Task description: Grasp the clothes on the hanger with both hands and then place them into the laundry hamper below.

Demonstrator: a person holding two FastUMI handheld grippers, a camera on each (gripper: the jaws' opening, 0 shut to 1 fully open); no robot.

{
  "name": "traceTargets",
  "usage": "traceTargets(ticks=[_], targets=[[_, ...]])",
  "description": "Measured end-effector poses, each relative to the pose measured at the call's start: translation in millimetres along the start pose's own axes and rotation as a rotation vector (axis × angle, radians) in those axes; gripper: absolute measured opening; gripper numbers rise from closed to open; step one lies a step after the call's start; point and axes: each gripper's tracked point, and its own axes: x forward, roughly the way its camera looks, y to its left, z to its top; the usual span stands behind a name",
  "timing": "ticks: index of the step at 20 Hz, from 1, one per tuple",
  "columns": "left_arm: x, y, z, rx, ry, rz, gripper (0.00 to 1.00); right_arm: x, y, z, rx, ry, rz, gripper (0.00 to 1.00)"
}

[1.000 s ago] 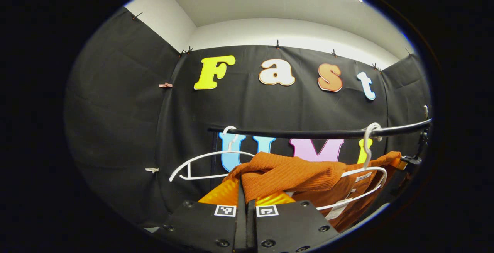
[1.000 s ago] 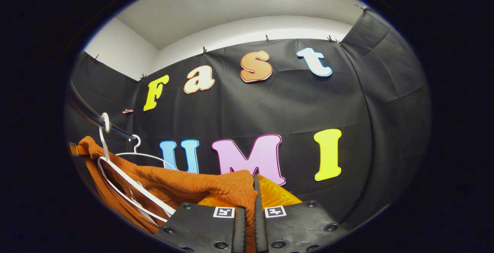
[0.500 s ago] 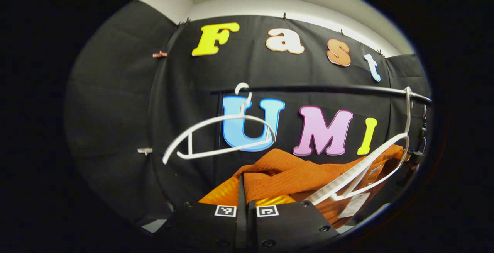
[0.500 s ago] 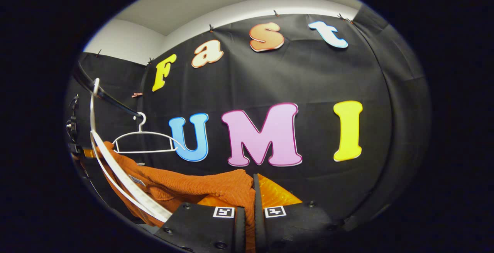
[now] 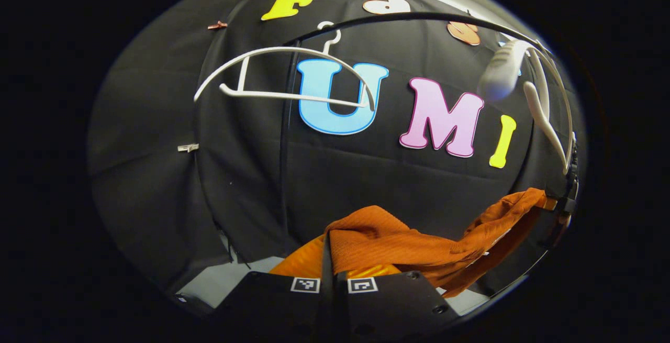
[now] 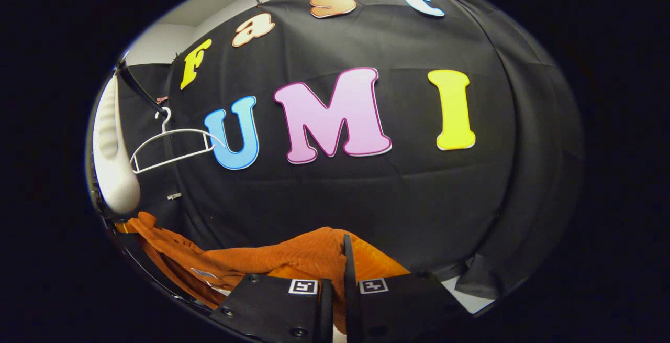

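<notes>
Both grippers have dropped well below where they were a second ago. In the left gripper view the black rail [image 5: 419,17] sat low across the middle a second back; now it arcs near the top, and the orange garment [image 5: 413,241] hangs far beneath it. A second ago the cloth was draped on the white hanger [image 5: 544,97] at the right; now that hanger swings bare up by the rail, tilted and blurred, with the garment well clear below it. The second, bare hanger [image 5: 285,73] is on the rail at the left as before, only higher in the view.

The left gripper [image 5: 335,259] has its jaws clenched on a fold of the orange cloth, which bunches right above them and trails off to the right.

In the right gripper view the right gripper [image 6: 340,264] is likewise clamped, the cloth pinched in the narrow slit between its jaws, and the garment [image 6: 230,259] sags away to the left edge. The freed hanger [image 6: 112,144] looms large and blurred at the far left, above the cloth, where a second ago it was threaded through it. A strip of pale floor [image 5: 225,280] has come into sight at the bottom of the left gripper view.
</notes>
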Motion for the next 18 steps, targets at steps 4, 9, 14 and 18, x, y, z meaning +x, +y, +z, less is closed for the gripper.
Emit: traceTargets(ticks=[4,9,14,18], targets=[[-20.6,-15.4,-26.3,0.028,0.031,-0.011,0.05,-17.2,12.6,-34.6,-0.009,0.069,0.013,0.14],[-42.8,-78.5,-63.1,-0.029,0.095,-0.111,0.05,-39.3,70.3,-65.2,0.008,0.135,0.137,0.14],[-57.3,-137.1,-77.5,-0.097,0.123,-0.221,0.05,-70.0,148.9,-89.7,0.022,0.200,0.304,0.14],[-60.9,-163.5,-83.0,-0.090,0.130,-0.255,0.05,-86.0,180.2,-105.6,0.013,0.249,0.378,0.14]])
